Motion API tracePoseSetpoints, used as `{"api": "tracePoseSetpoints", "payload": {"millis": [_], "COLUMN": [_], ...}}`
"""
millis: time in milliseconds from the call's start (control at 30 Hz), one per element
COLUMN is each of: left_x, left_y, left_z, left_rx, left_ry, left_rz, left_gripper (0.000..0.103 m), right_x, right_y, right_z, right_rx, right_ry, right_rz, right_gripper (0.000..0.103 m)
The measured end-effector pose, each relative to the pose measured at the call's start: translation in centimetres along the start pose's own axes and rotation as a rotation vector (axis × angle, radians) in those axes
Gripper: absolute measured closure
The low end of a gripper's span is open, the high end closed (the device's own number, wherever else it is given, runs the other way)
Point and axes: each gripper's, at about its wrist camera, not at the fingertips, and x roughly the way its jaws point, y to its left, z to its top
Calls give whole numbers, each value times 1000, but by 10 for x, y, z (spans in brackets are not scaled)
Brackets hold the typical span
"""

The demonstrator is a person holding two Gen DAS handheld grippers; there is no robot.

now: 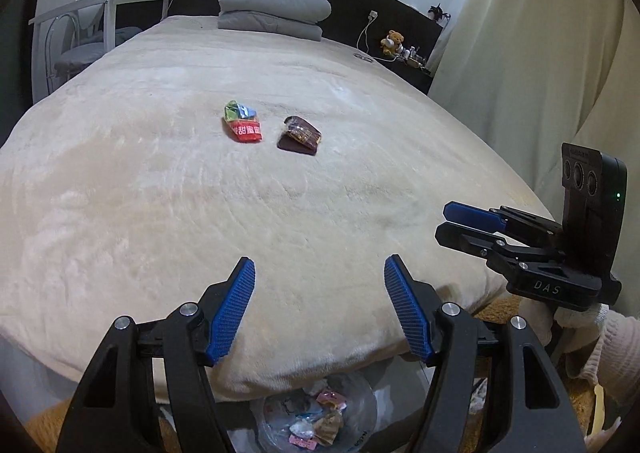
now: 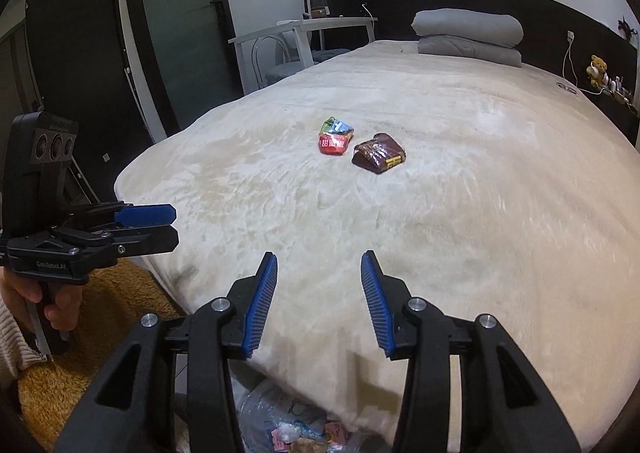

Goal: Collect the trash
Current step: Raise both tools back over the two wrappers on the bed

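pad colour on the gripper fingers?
Blue, ribbed texture, on black fingers. Clearest on the left gripper in the left wrist view.

Two black hand-held grippers with blue ribbed pads

The left gripper (image 1: 320, 309) and the right gripper (image 2: 319, 303) share black linkage arms, silver round screw heads and blue ribbed finger pads (image 1: 232, 313). The right one's body reads "DAS" in pale letters and shows a small green light; the left reads "GenRobot.AI". The right hand (image 1: 576, 317) wears a white knit glove and ribbed pale-pink sleeve (image 1: 612, 353).
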Motion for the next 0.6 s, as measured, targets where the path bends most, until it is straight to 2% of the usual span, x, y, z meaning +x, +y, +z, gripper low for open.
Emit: {"api": "tracePoseSetpoints", "payload": {"millis": [167, 267, 333, 500, 567, 600], "left_x": [10, 17, 22, 36, 41, 42], "left_y": [15, 23, 28, 39, 44, 46], "left_z": [23, 35, 44, 59, 65, 67], "left_rx": [-5, -10, -11, -10, -11, -12], "left_ry": [-17, -30, -35, -43, -45, -48], "left_rz": [13, 20, 23, 23, 21, 15], "left_gripper": [36, 30, 28, 16, 7, 7], "right_x": [27, 42, 52, 77, 87, 92], "right_y": [-17, -26, -31, -44, -47, -49], "right_z": [23, 37, 45, 62, 68, 70], "right_rx": [-5, -14, -16, -23, -39, -44], "right_ry": [2, -2, -5, 0, 3, 5], "right_rz": [-8, -9, -8, 8, 5, 7], "right_gripper": [51, 39, 38, 17, 13, 13]}}
